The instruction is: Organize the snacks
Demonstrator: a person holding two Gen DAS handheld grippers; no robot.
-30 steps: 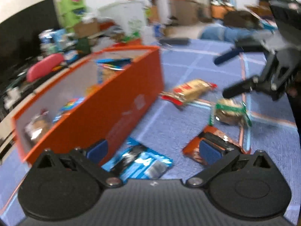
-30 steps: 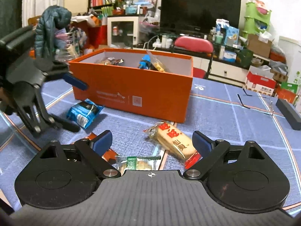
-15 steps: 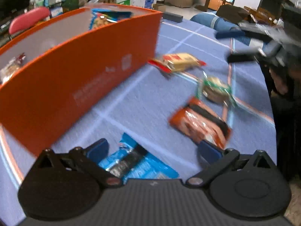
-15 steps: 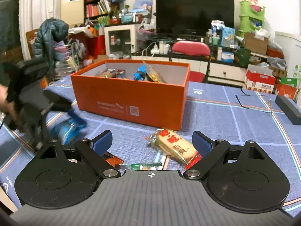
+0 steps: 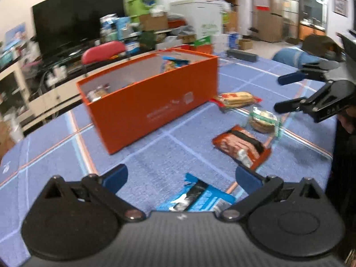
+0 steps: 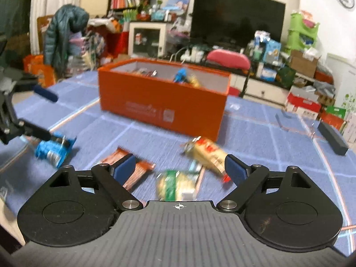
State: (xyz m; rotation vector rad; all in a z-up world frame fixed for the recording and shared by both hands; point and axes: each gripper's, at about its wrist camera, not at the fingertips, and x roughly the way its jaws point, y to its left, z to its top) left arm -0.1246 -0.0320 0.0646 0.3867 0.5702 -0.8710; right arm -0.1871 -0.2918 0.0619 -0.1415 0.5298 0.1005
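An orange box (image 5: 146,104) (image 6: 162,104) with several snacks in it stands on the blue cloth. My left gripper (image 5: 180,176) (image 6: 47,115) is open over a blue packet (image 5: 195,198) (image 6: 53,149), which lies flat between its fingers. Further right lie an orange-red packet (image 5: 241,149) (image 6: 142,169), a green-banded packet (image 5: 263,120) (image 6: 175,184) and a yellow-red biscuit packet (image 5: 237,98) (image 6: 207,153). My right gripper (image 6: 179,168) (image 5: 280,93) hovers wide above the green-banded packet, jaws closing, pads touching nothing.
A long black bar (image 6: 332,138) (image 5: 241,55) lies on the cloth's far right side. The table edge and a person's dark clothing (image 5: 342,155) are beside the right gripper. A red chair back (image 6: 229,59), a television and clutter stand beyond the box.
The left gripper swung away from the box's wall, and the blue packet now lies centred between its fingers. The right gripper shifted, and the green-banded packet shows more fully between its fingers.
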